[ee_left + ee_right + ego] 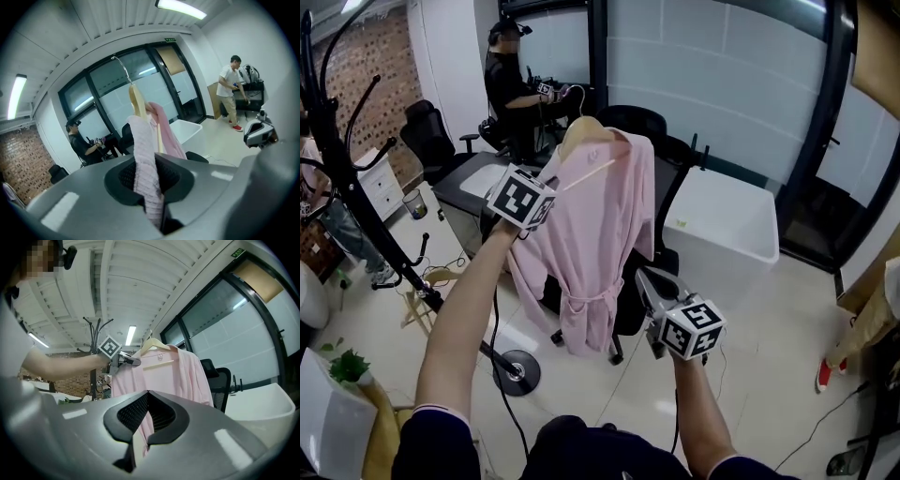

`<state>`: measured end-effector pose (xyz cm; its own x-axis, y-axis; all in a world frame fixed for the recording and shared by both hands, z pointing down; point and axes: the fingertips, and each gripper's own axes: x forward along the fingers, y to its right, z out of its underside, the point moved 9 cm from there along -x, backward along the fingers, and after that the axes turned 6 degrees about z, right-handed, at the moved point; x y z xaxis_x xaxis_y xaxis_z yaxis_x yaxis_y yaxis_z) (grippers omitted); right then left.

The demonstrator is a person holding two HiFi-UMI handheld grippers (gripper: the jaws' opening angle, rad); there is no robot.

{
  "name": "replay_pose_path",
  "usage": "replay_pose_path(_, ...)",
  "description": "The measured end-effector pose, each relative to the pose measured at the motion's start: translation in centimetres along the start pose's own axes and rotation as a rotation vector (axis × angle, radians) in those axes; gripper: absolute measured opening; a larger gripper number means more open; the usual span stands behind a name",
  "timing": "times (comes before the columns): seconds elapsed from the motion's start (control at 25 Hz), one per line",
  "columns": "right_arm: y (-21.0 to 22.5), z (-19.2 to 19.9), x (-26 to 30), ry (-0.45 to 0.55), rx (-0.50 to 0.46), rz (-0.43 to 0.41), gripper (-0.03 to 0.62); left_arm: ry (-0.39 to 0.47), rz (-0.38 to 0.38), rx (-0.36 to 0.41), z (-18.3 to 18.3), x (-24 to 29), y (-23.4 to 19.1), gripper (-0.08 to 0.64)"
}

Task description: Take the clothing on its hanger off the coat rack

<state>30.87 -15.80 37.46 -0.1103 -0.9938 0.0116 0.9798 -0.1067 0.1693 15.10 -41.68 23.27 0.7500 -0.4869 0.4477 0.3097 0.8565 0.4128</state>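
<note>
Fingers (177, 174) of the left gripper (551, 187) are clamped on a fold of the pale pink fabric robe (600, 234), at the shoulder on the left end of the light wooden hanger (592, 133). The fabric runs up out of the pinch and over the hanger's arm. The robe hangs full length from that hanger, belt tied at the waist, in the middle of the scene, well to the right of the black metal coat rack (342, 178) and apart from its curved hooks. In the left gripper view the hanger's wire hook (123, 68) stands free in the air.

The right gripper (645, 279) is lower, nearer and to the right of the robe's hem. Its fingers (166, 420) are drawn together at the tips with nothing held, pointing towards the robe without touching it.

Behind the robe stands a black office chair (673, 159), and to its right a white rectangular tub (722, 225)
</note>
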Motion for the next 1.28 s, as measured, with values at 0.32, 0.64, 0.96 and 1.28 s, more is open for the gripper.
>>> replay_pose_path(0.32,4.9,0.6,1.3,-0.005,0.031,0.065,0.002,0.021,0.029,0.008,-2.4,6.5,-1.1,0.043)
replay_pose_path(0.64,10.0,-0.3,4.5,0.010,0.026,0.173,0.002,0.078,0.108,0.041,-5.4,14.5,-3.7,0.043)
replay_pose_path(0.96,13.3,-1.3,8.7,0.012,0.040,0.242,0.002,0.108,0.170,0.046,-7.7,20.9,-7.3,0.043)
replay_pose_path(1.28,14.4,-0.2,11.4,-0.011,0.067,0.262,0.002,0.076,0.234,0.034,-3.9,24.9,-7.2,0.043)
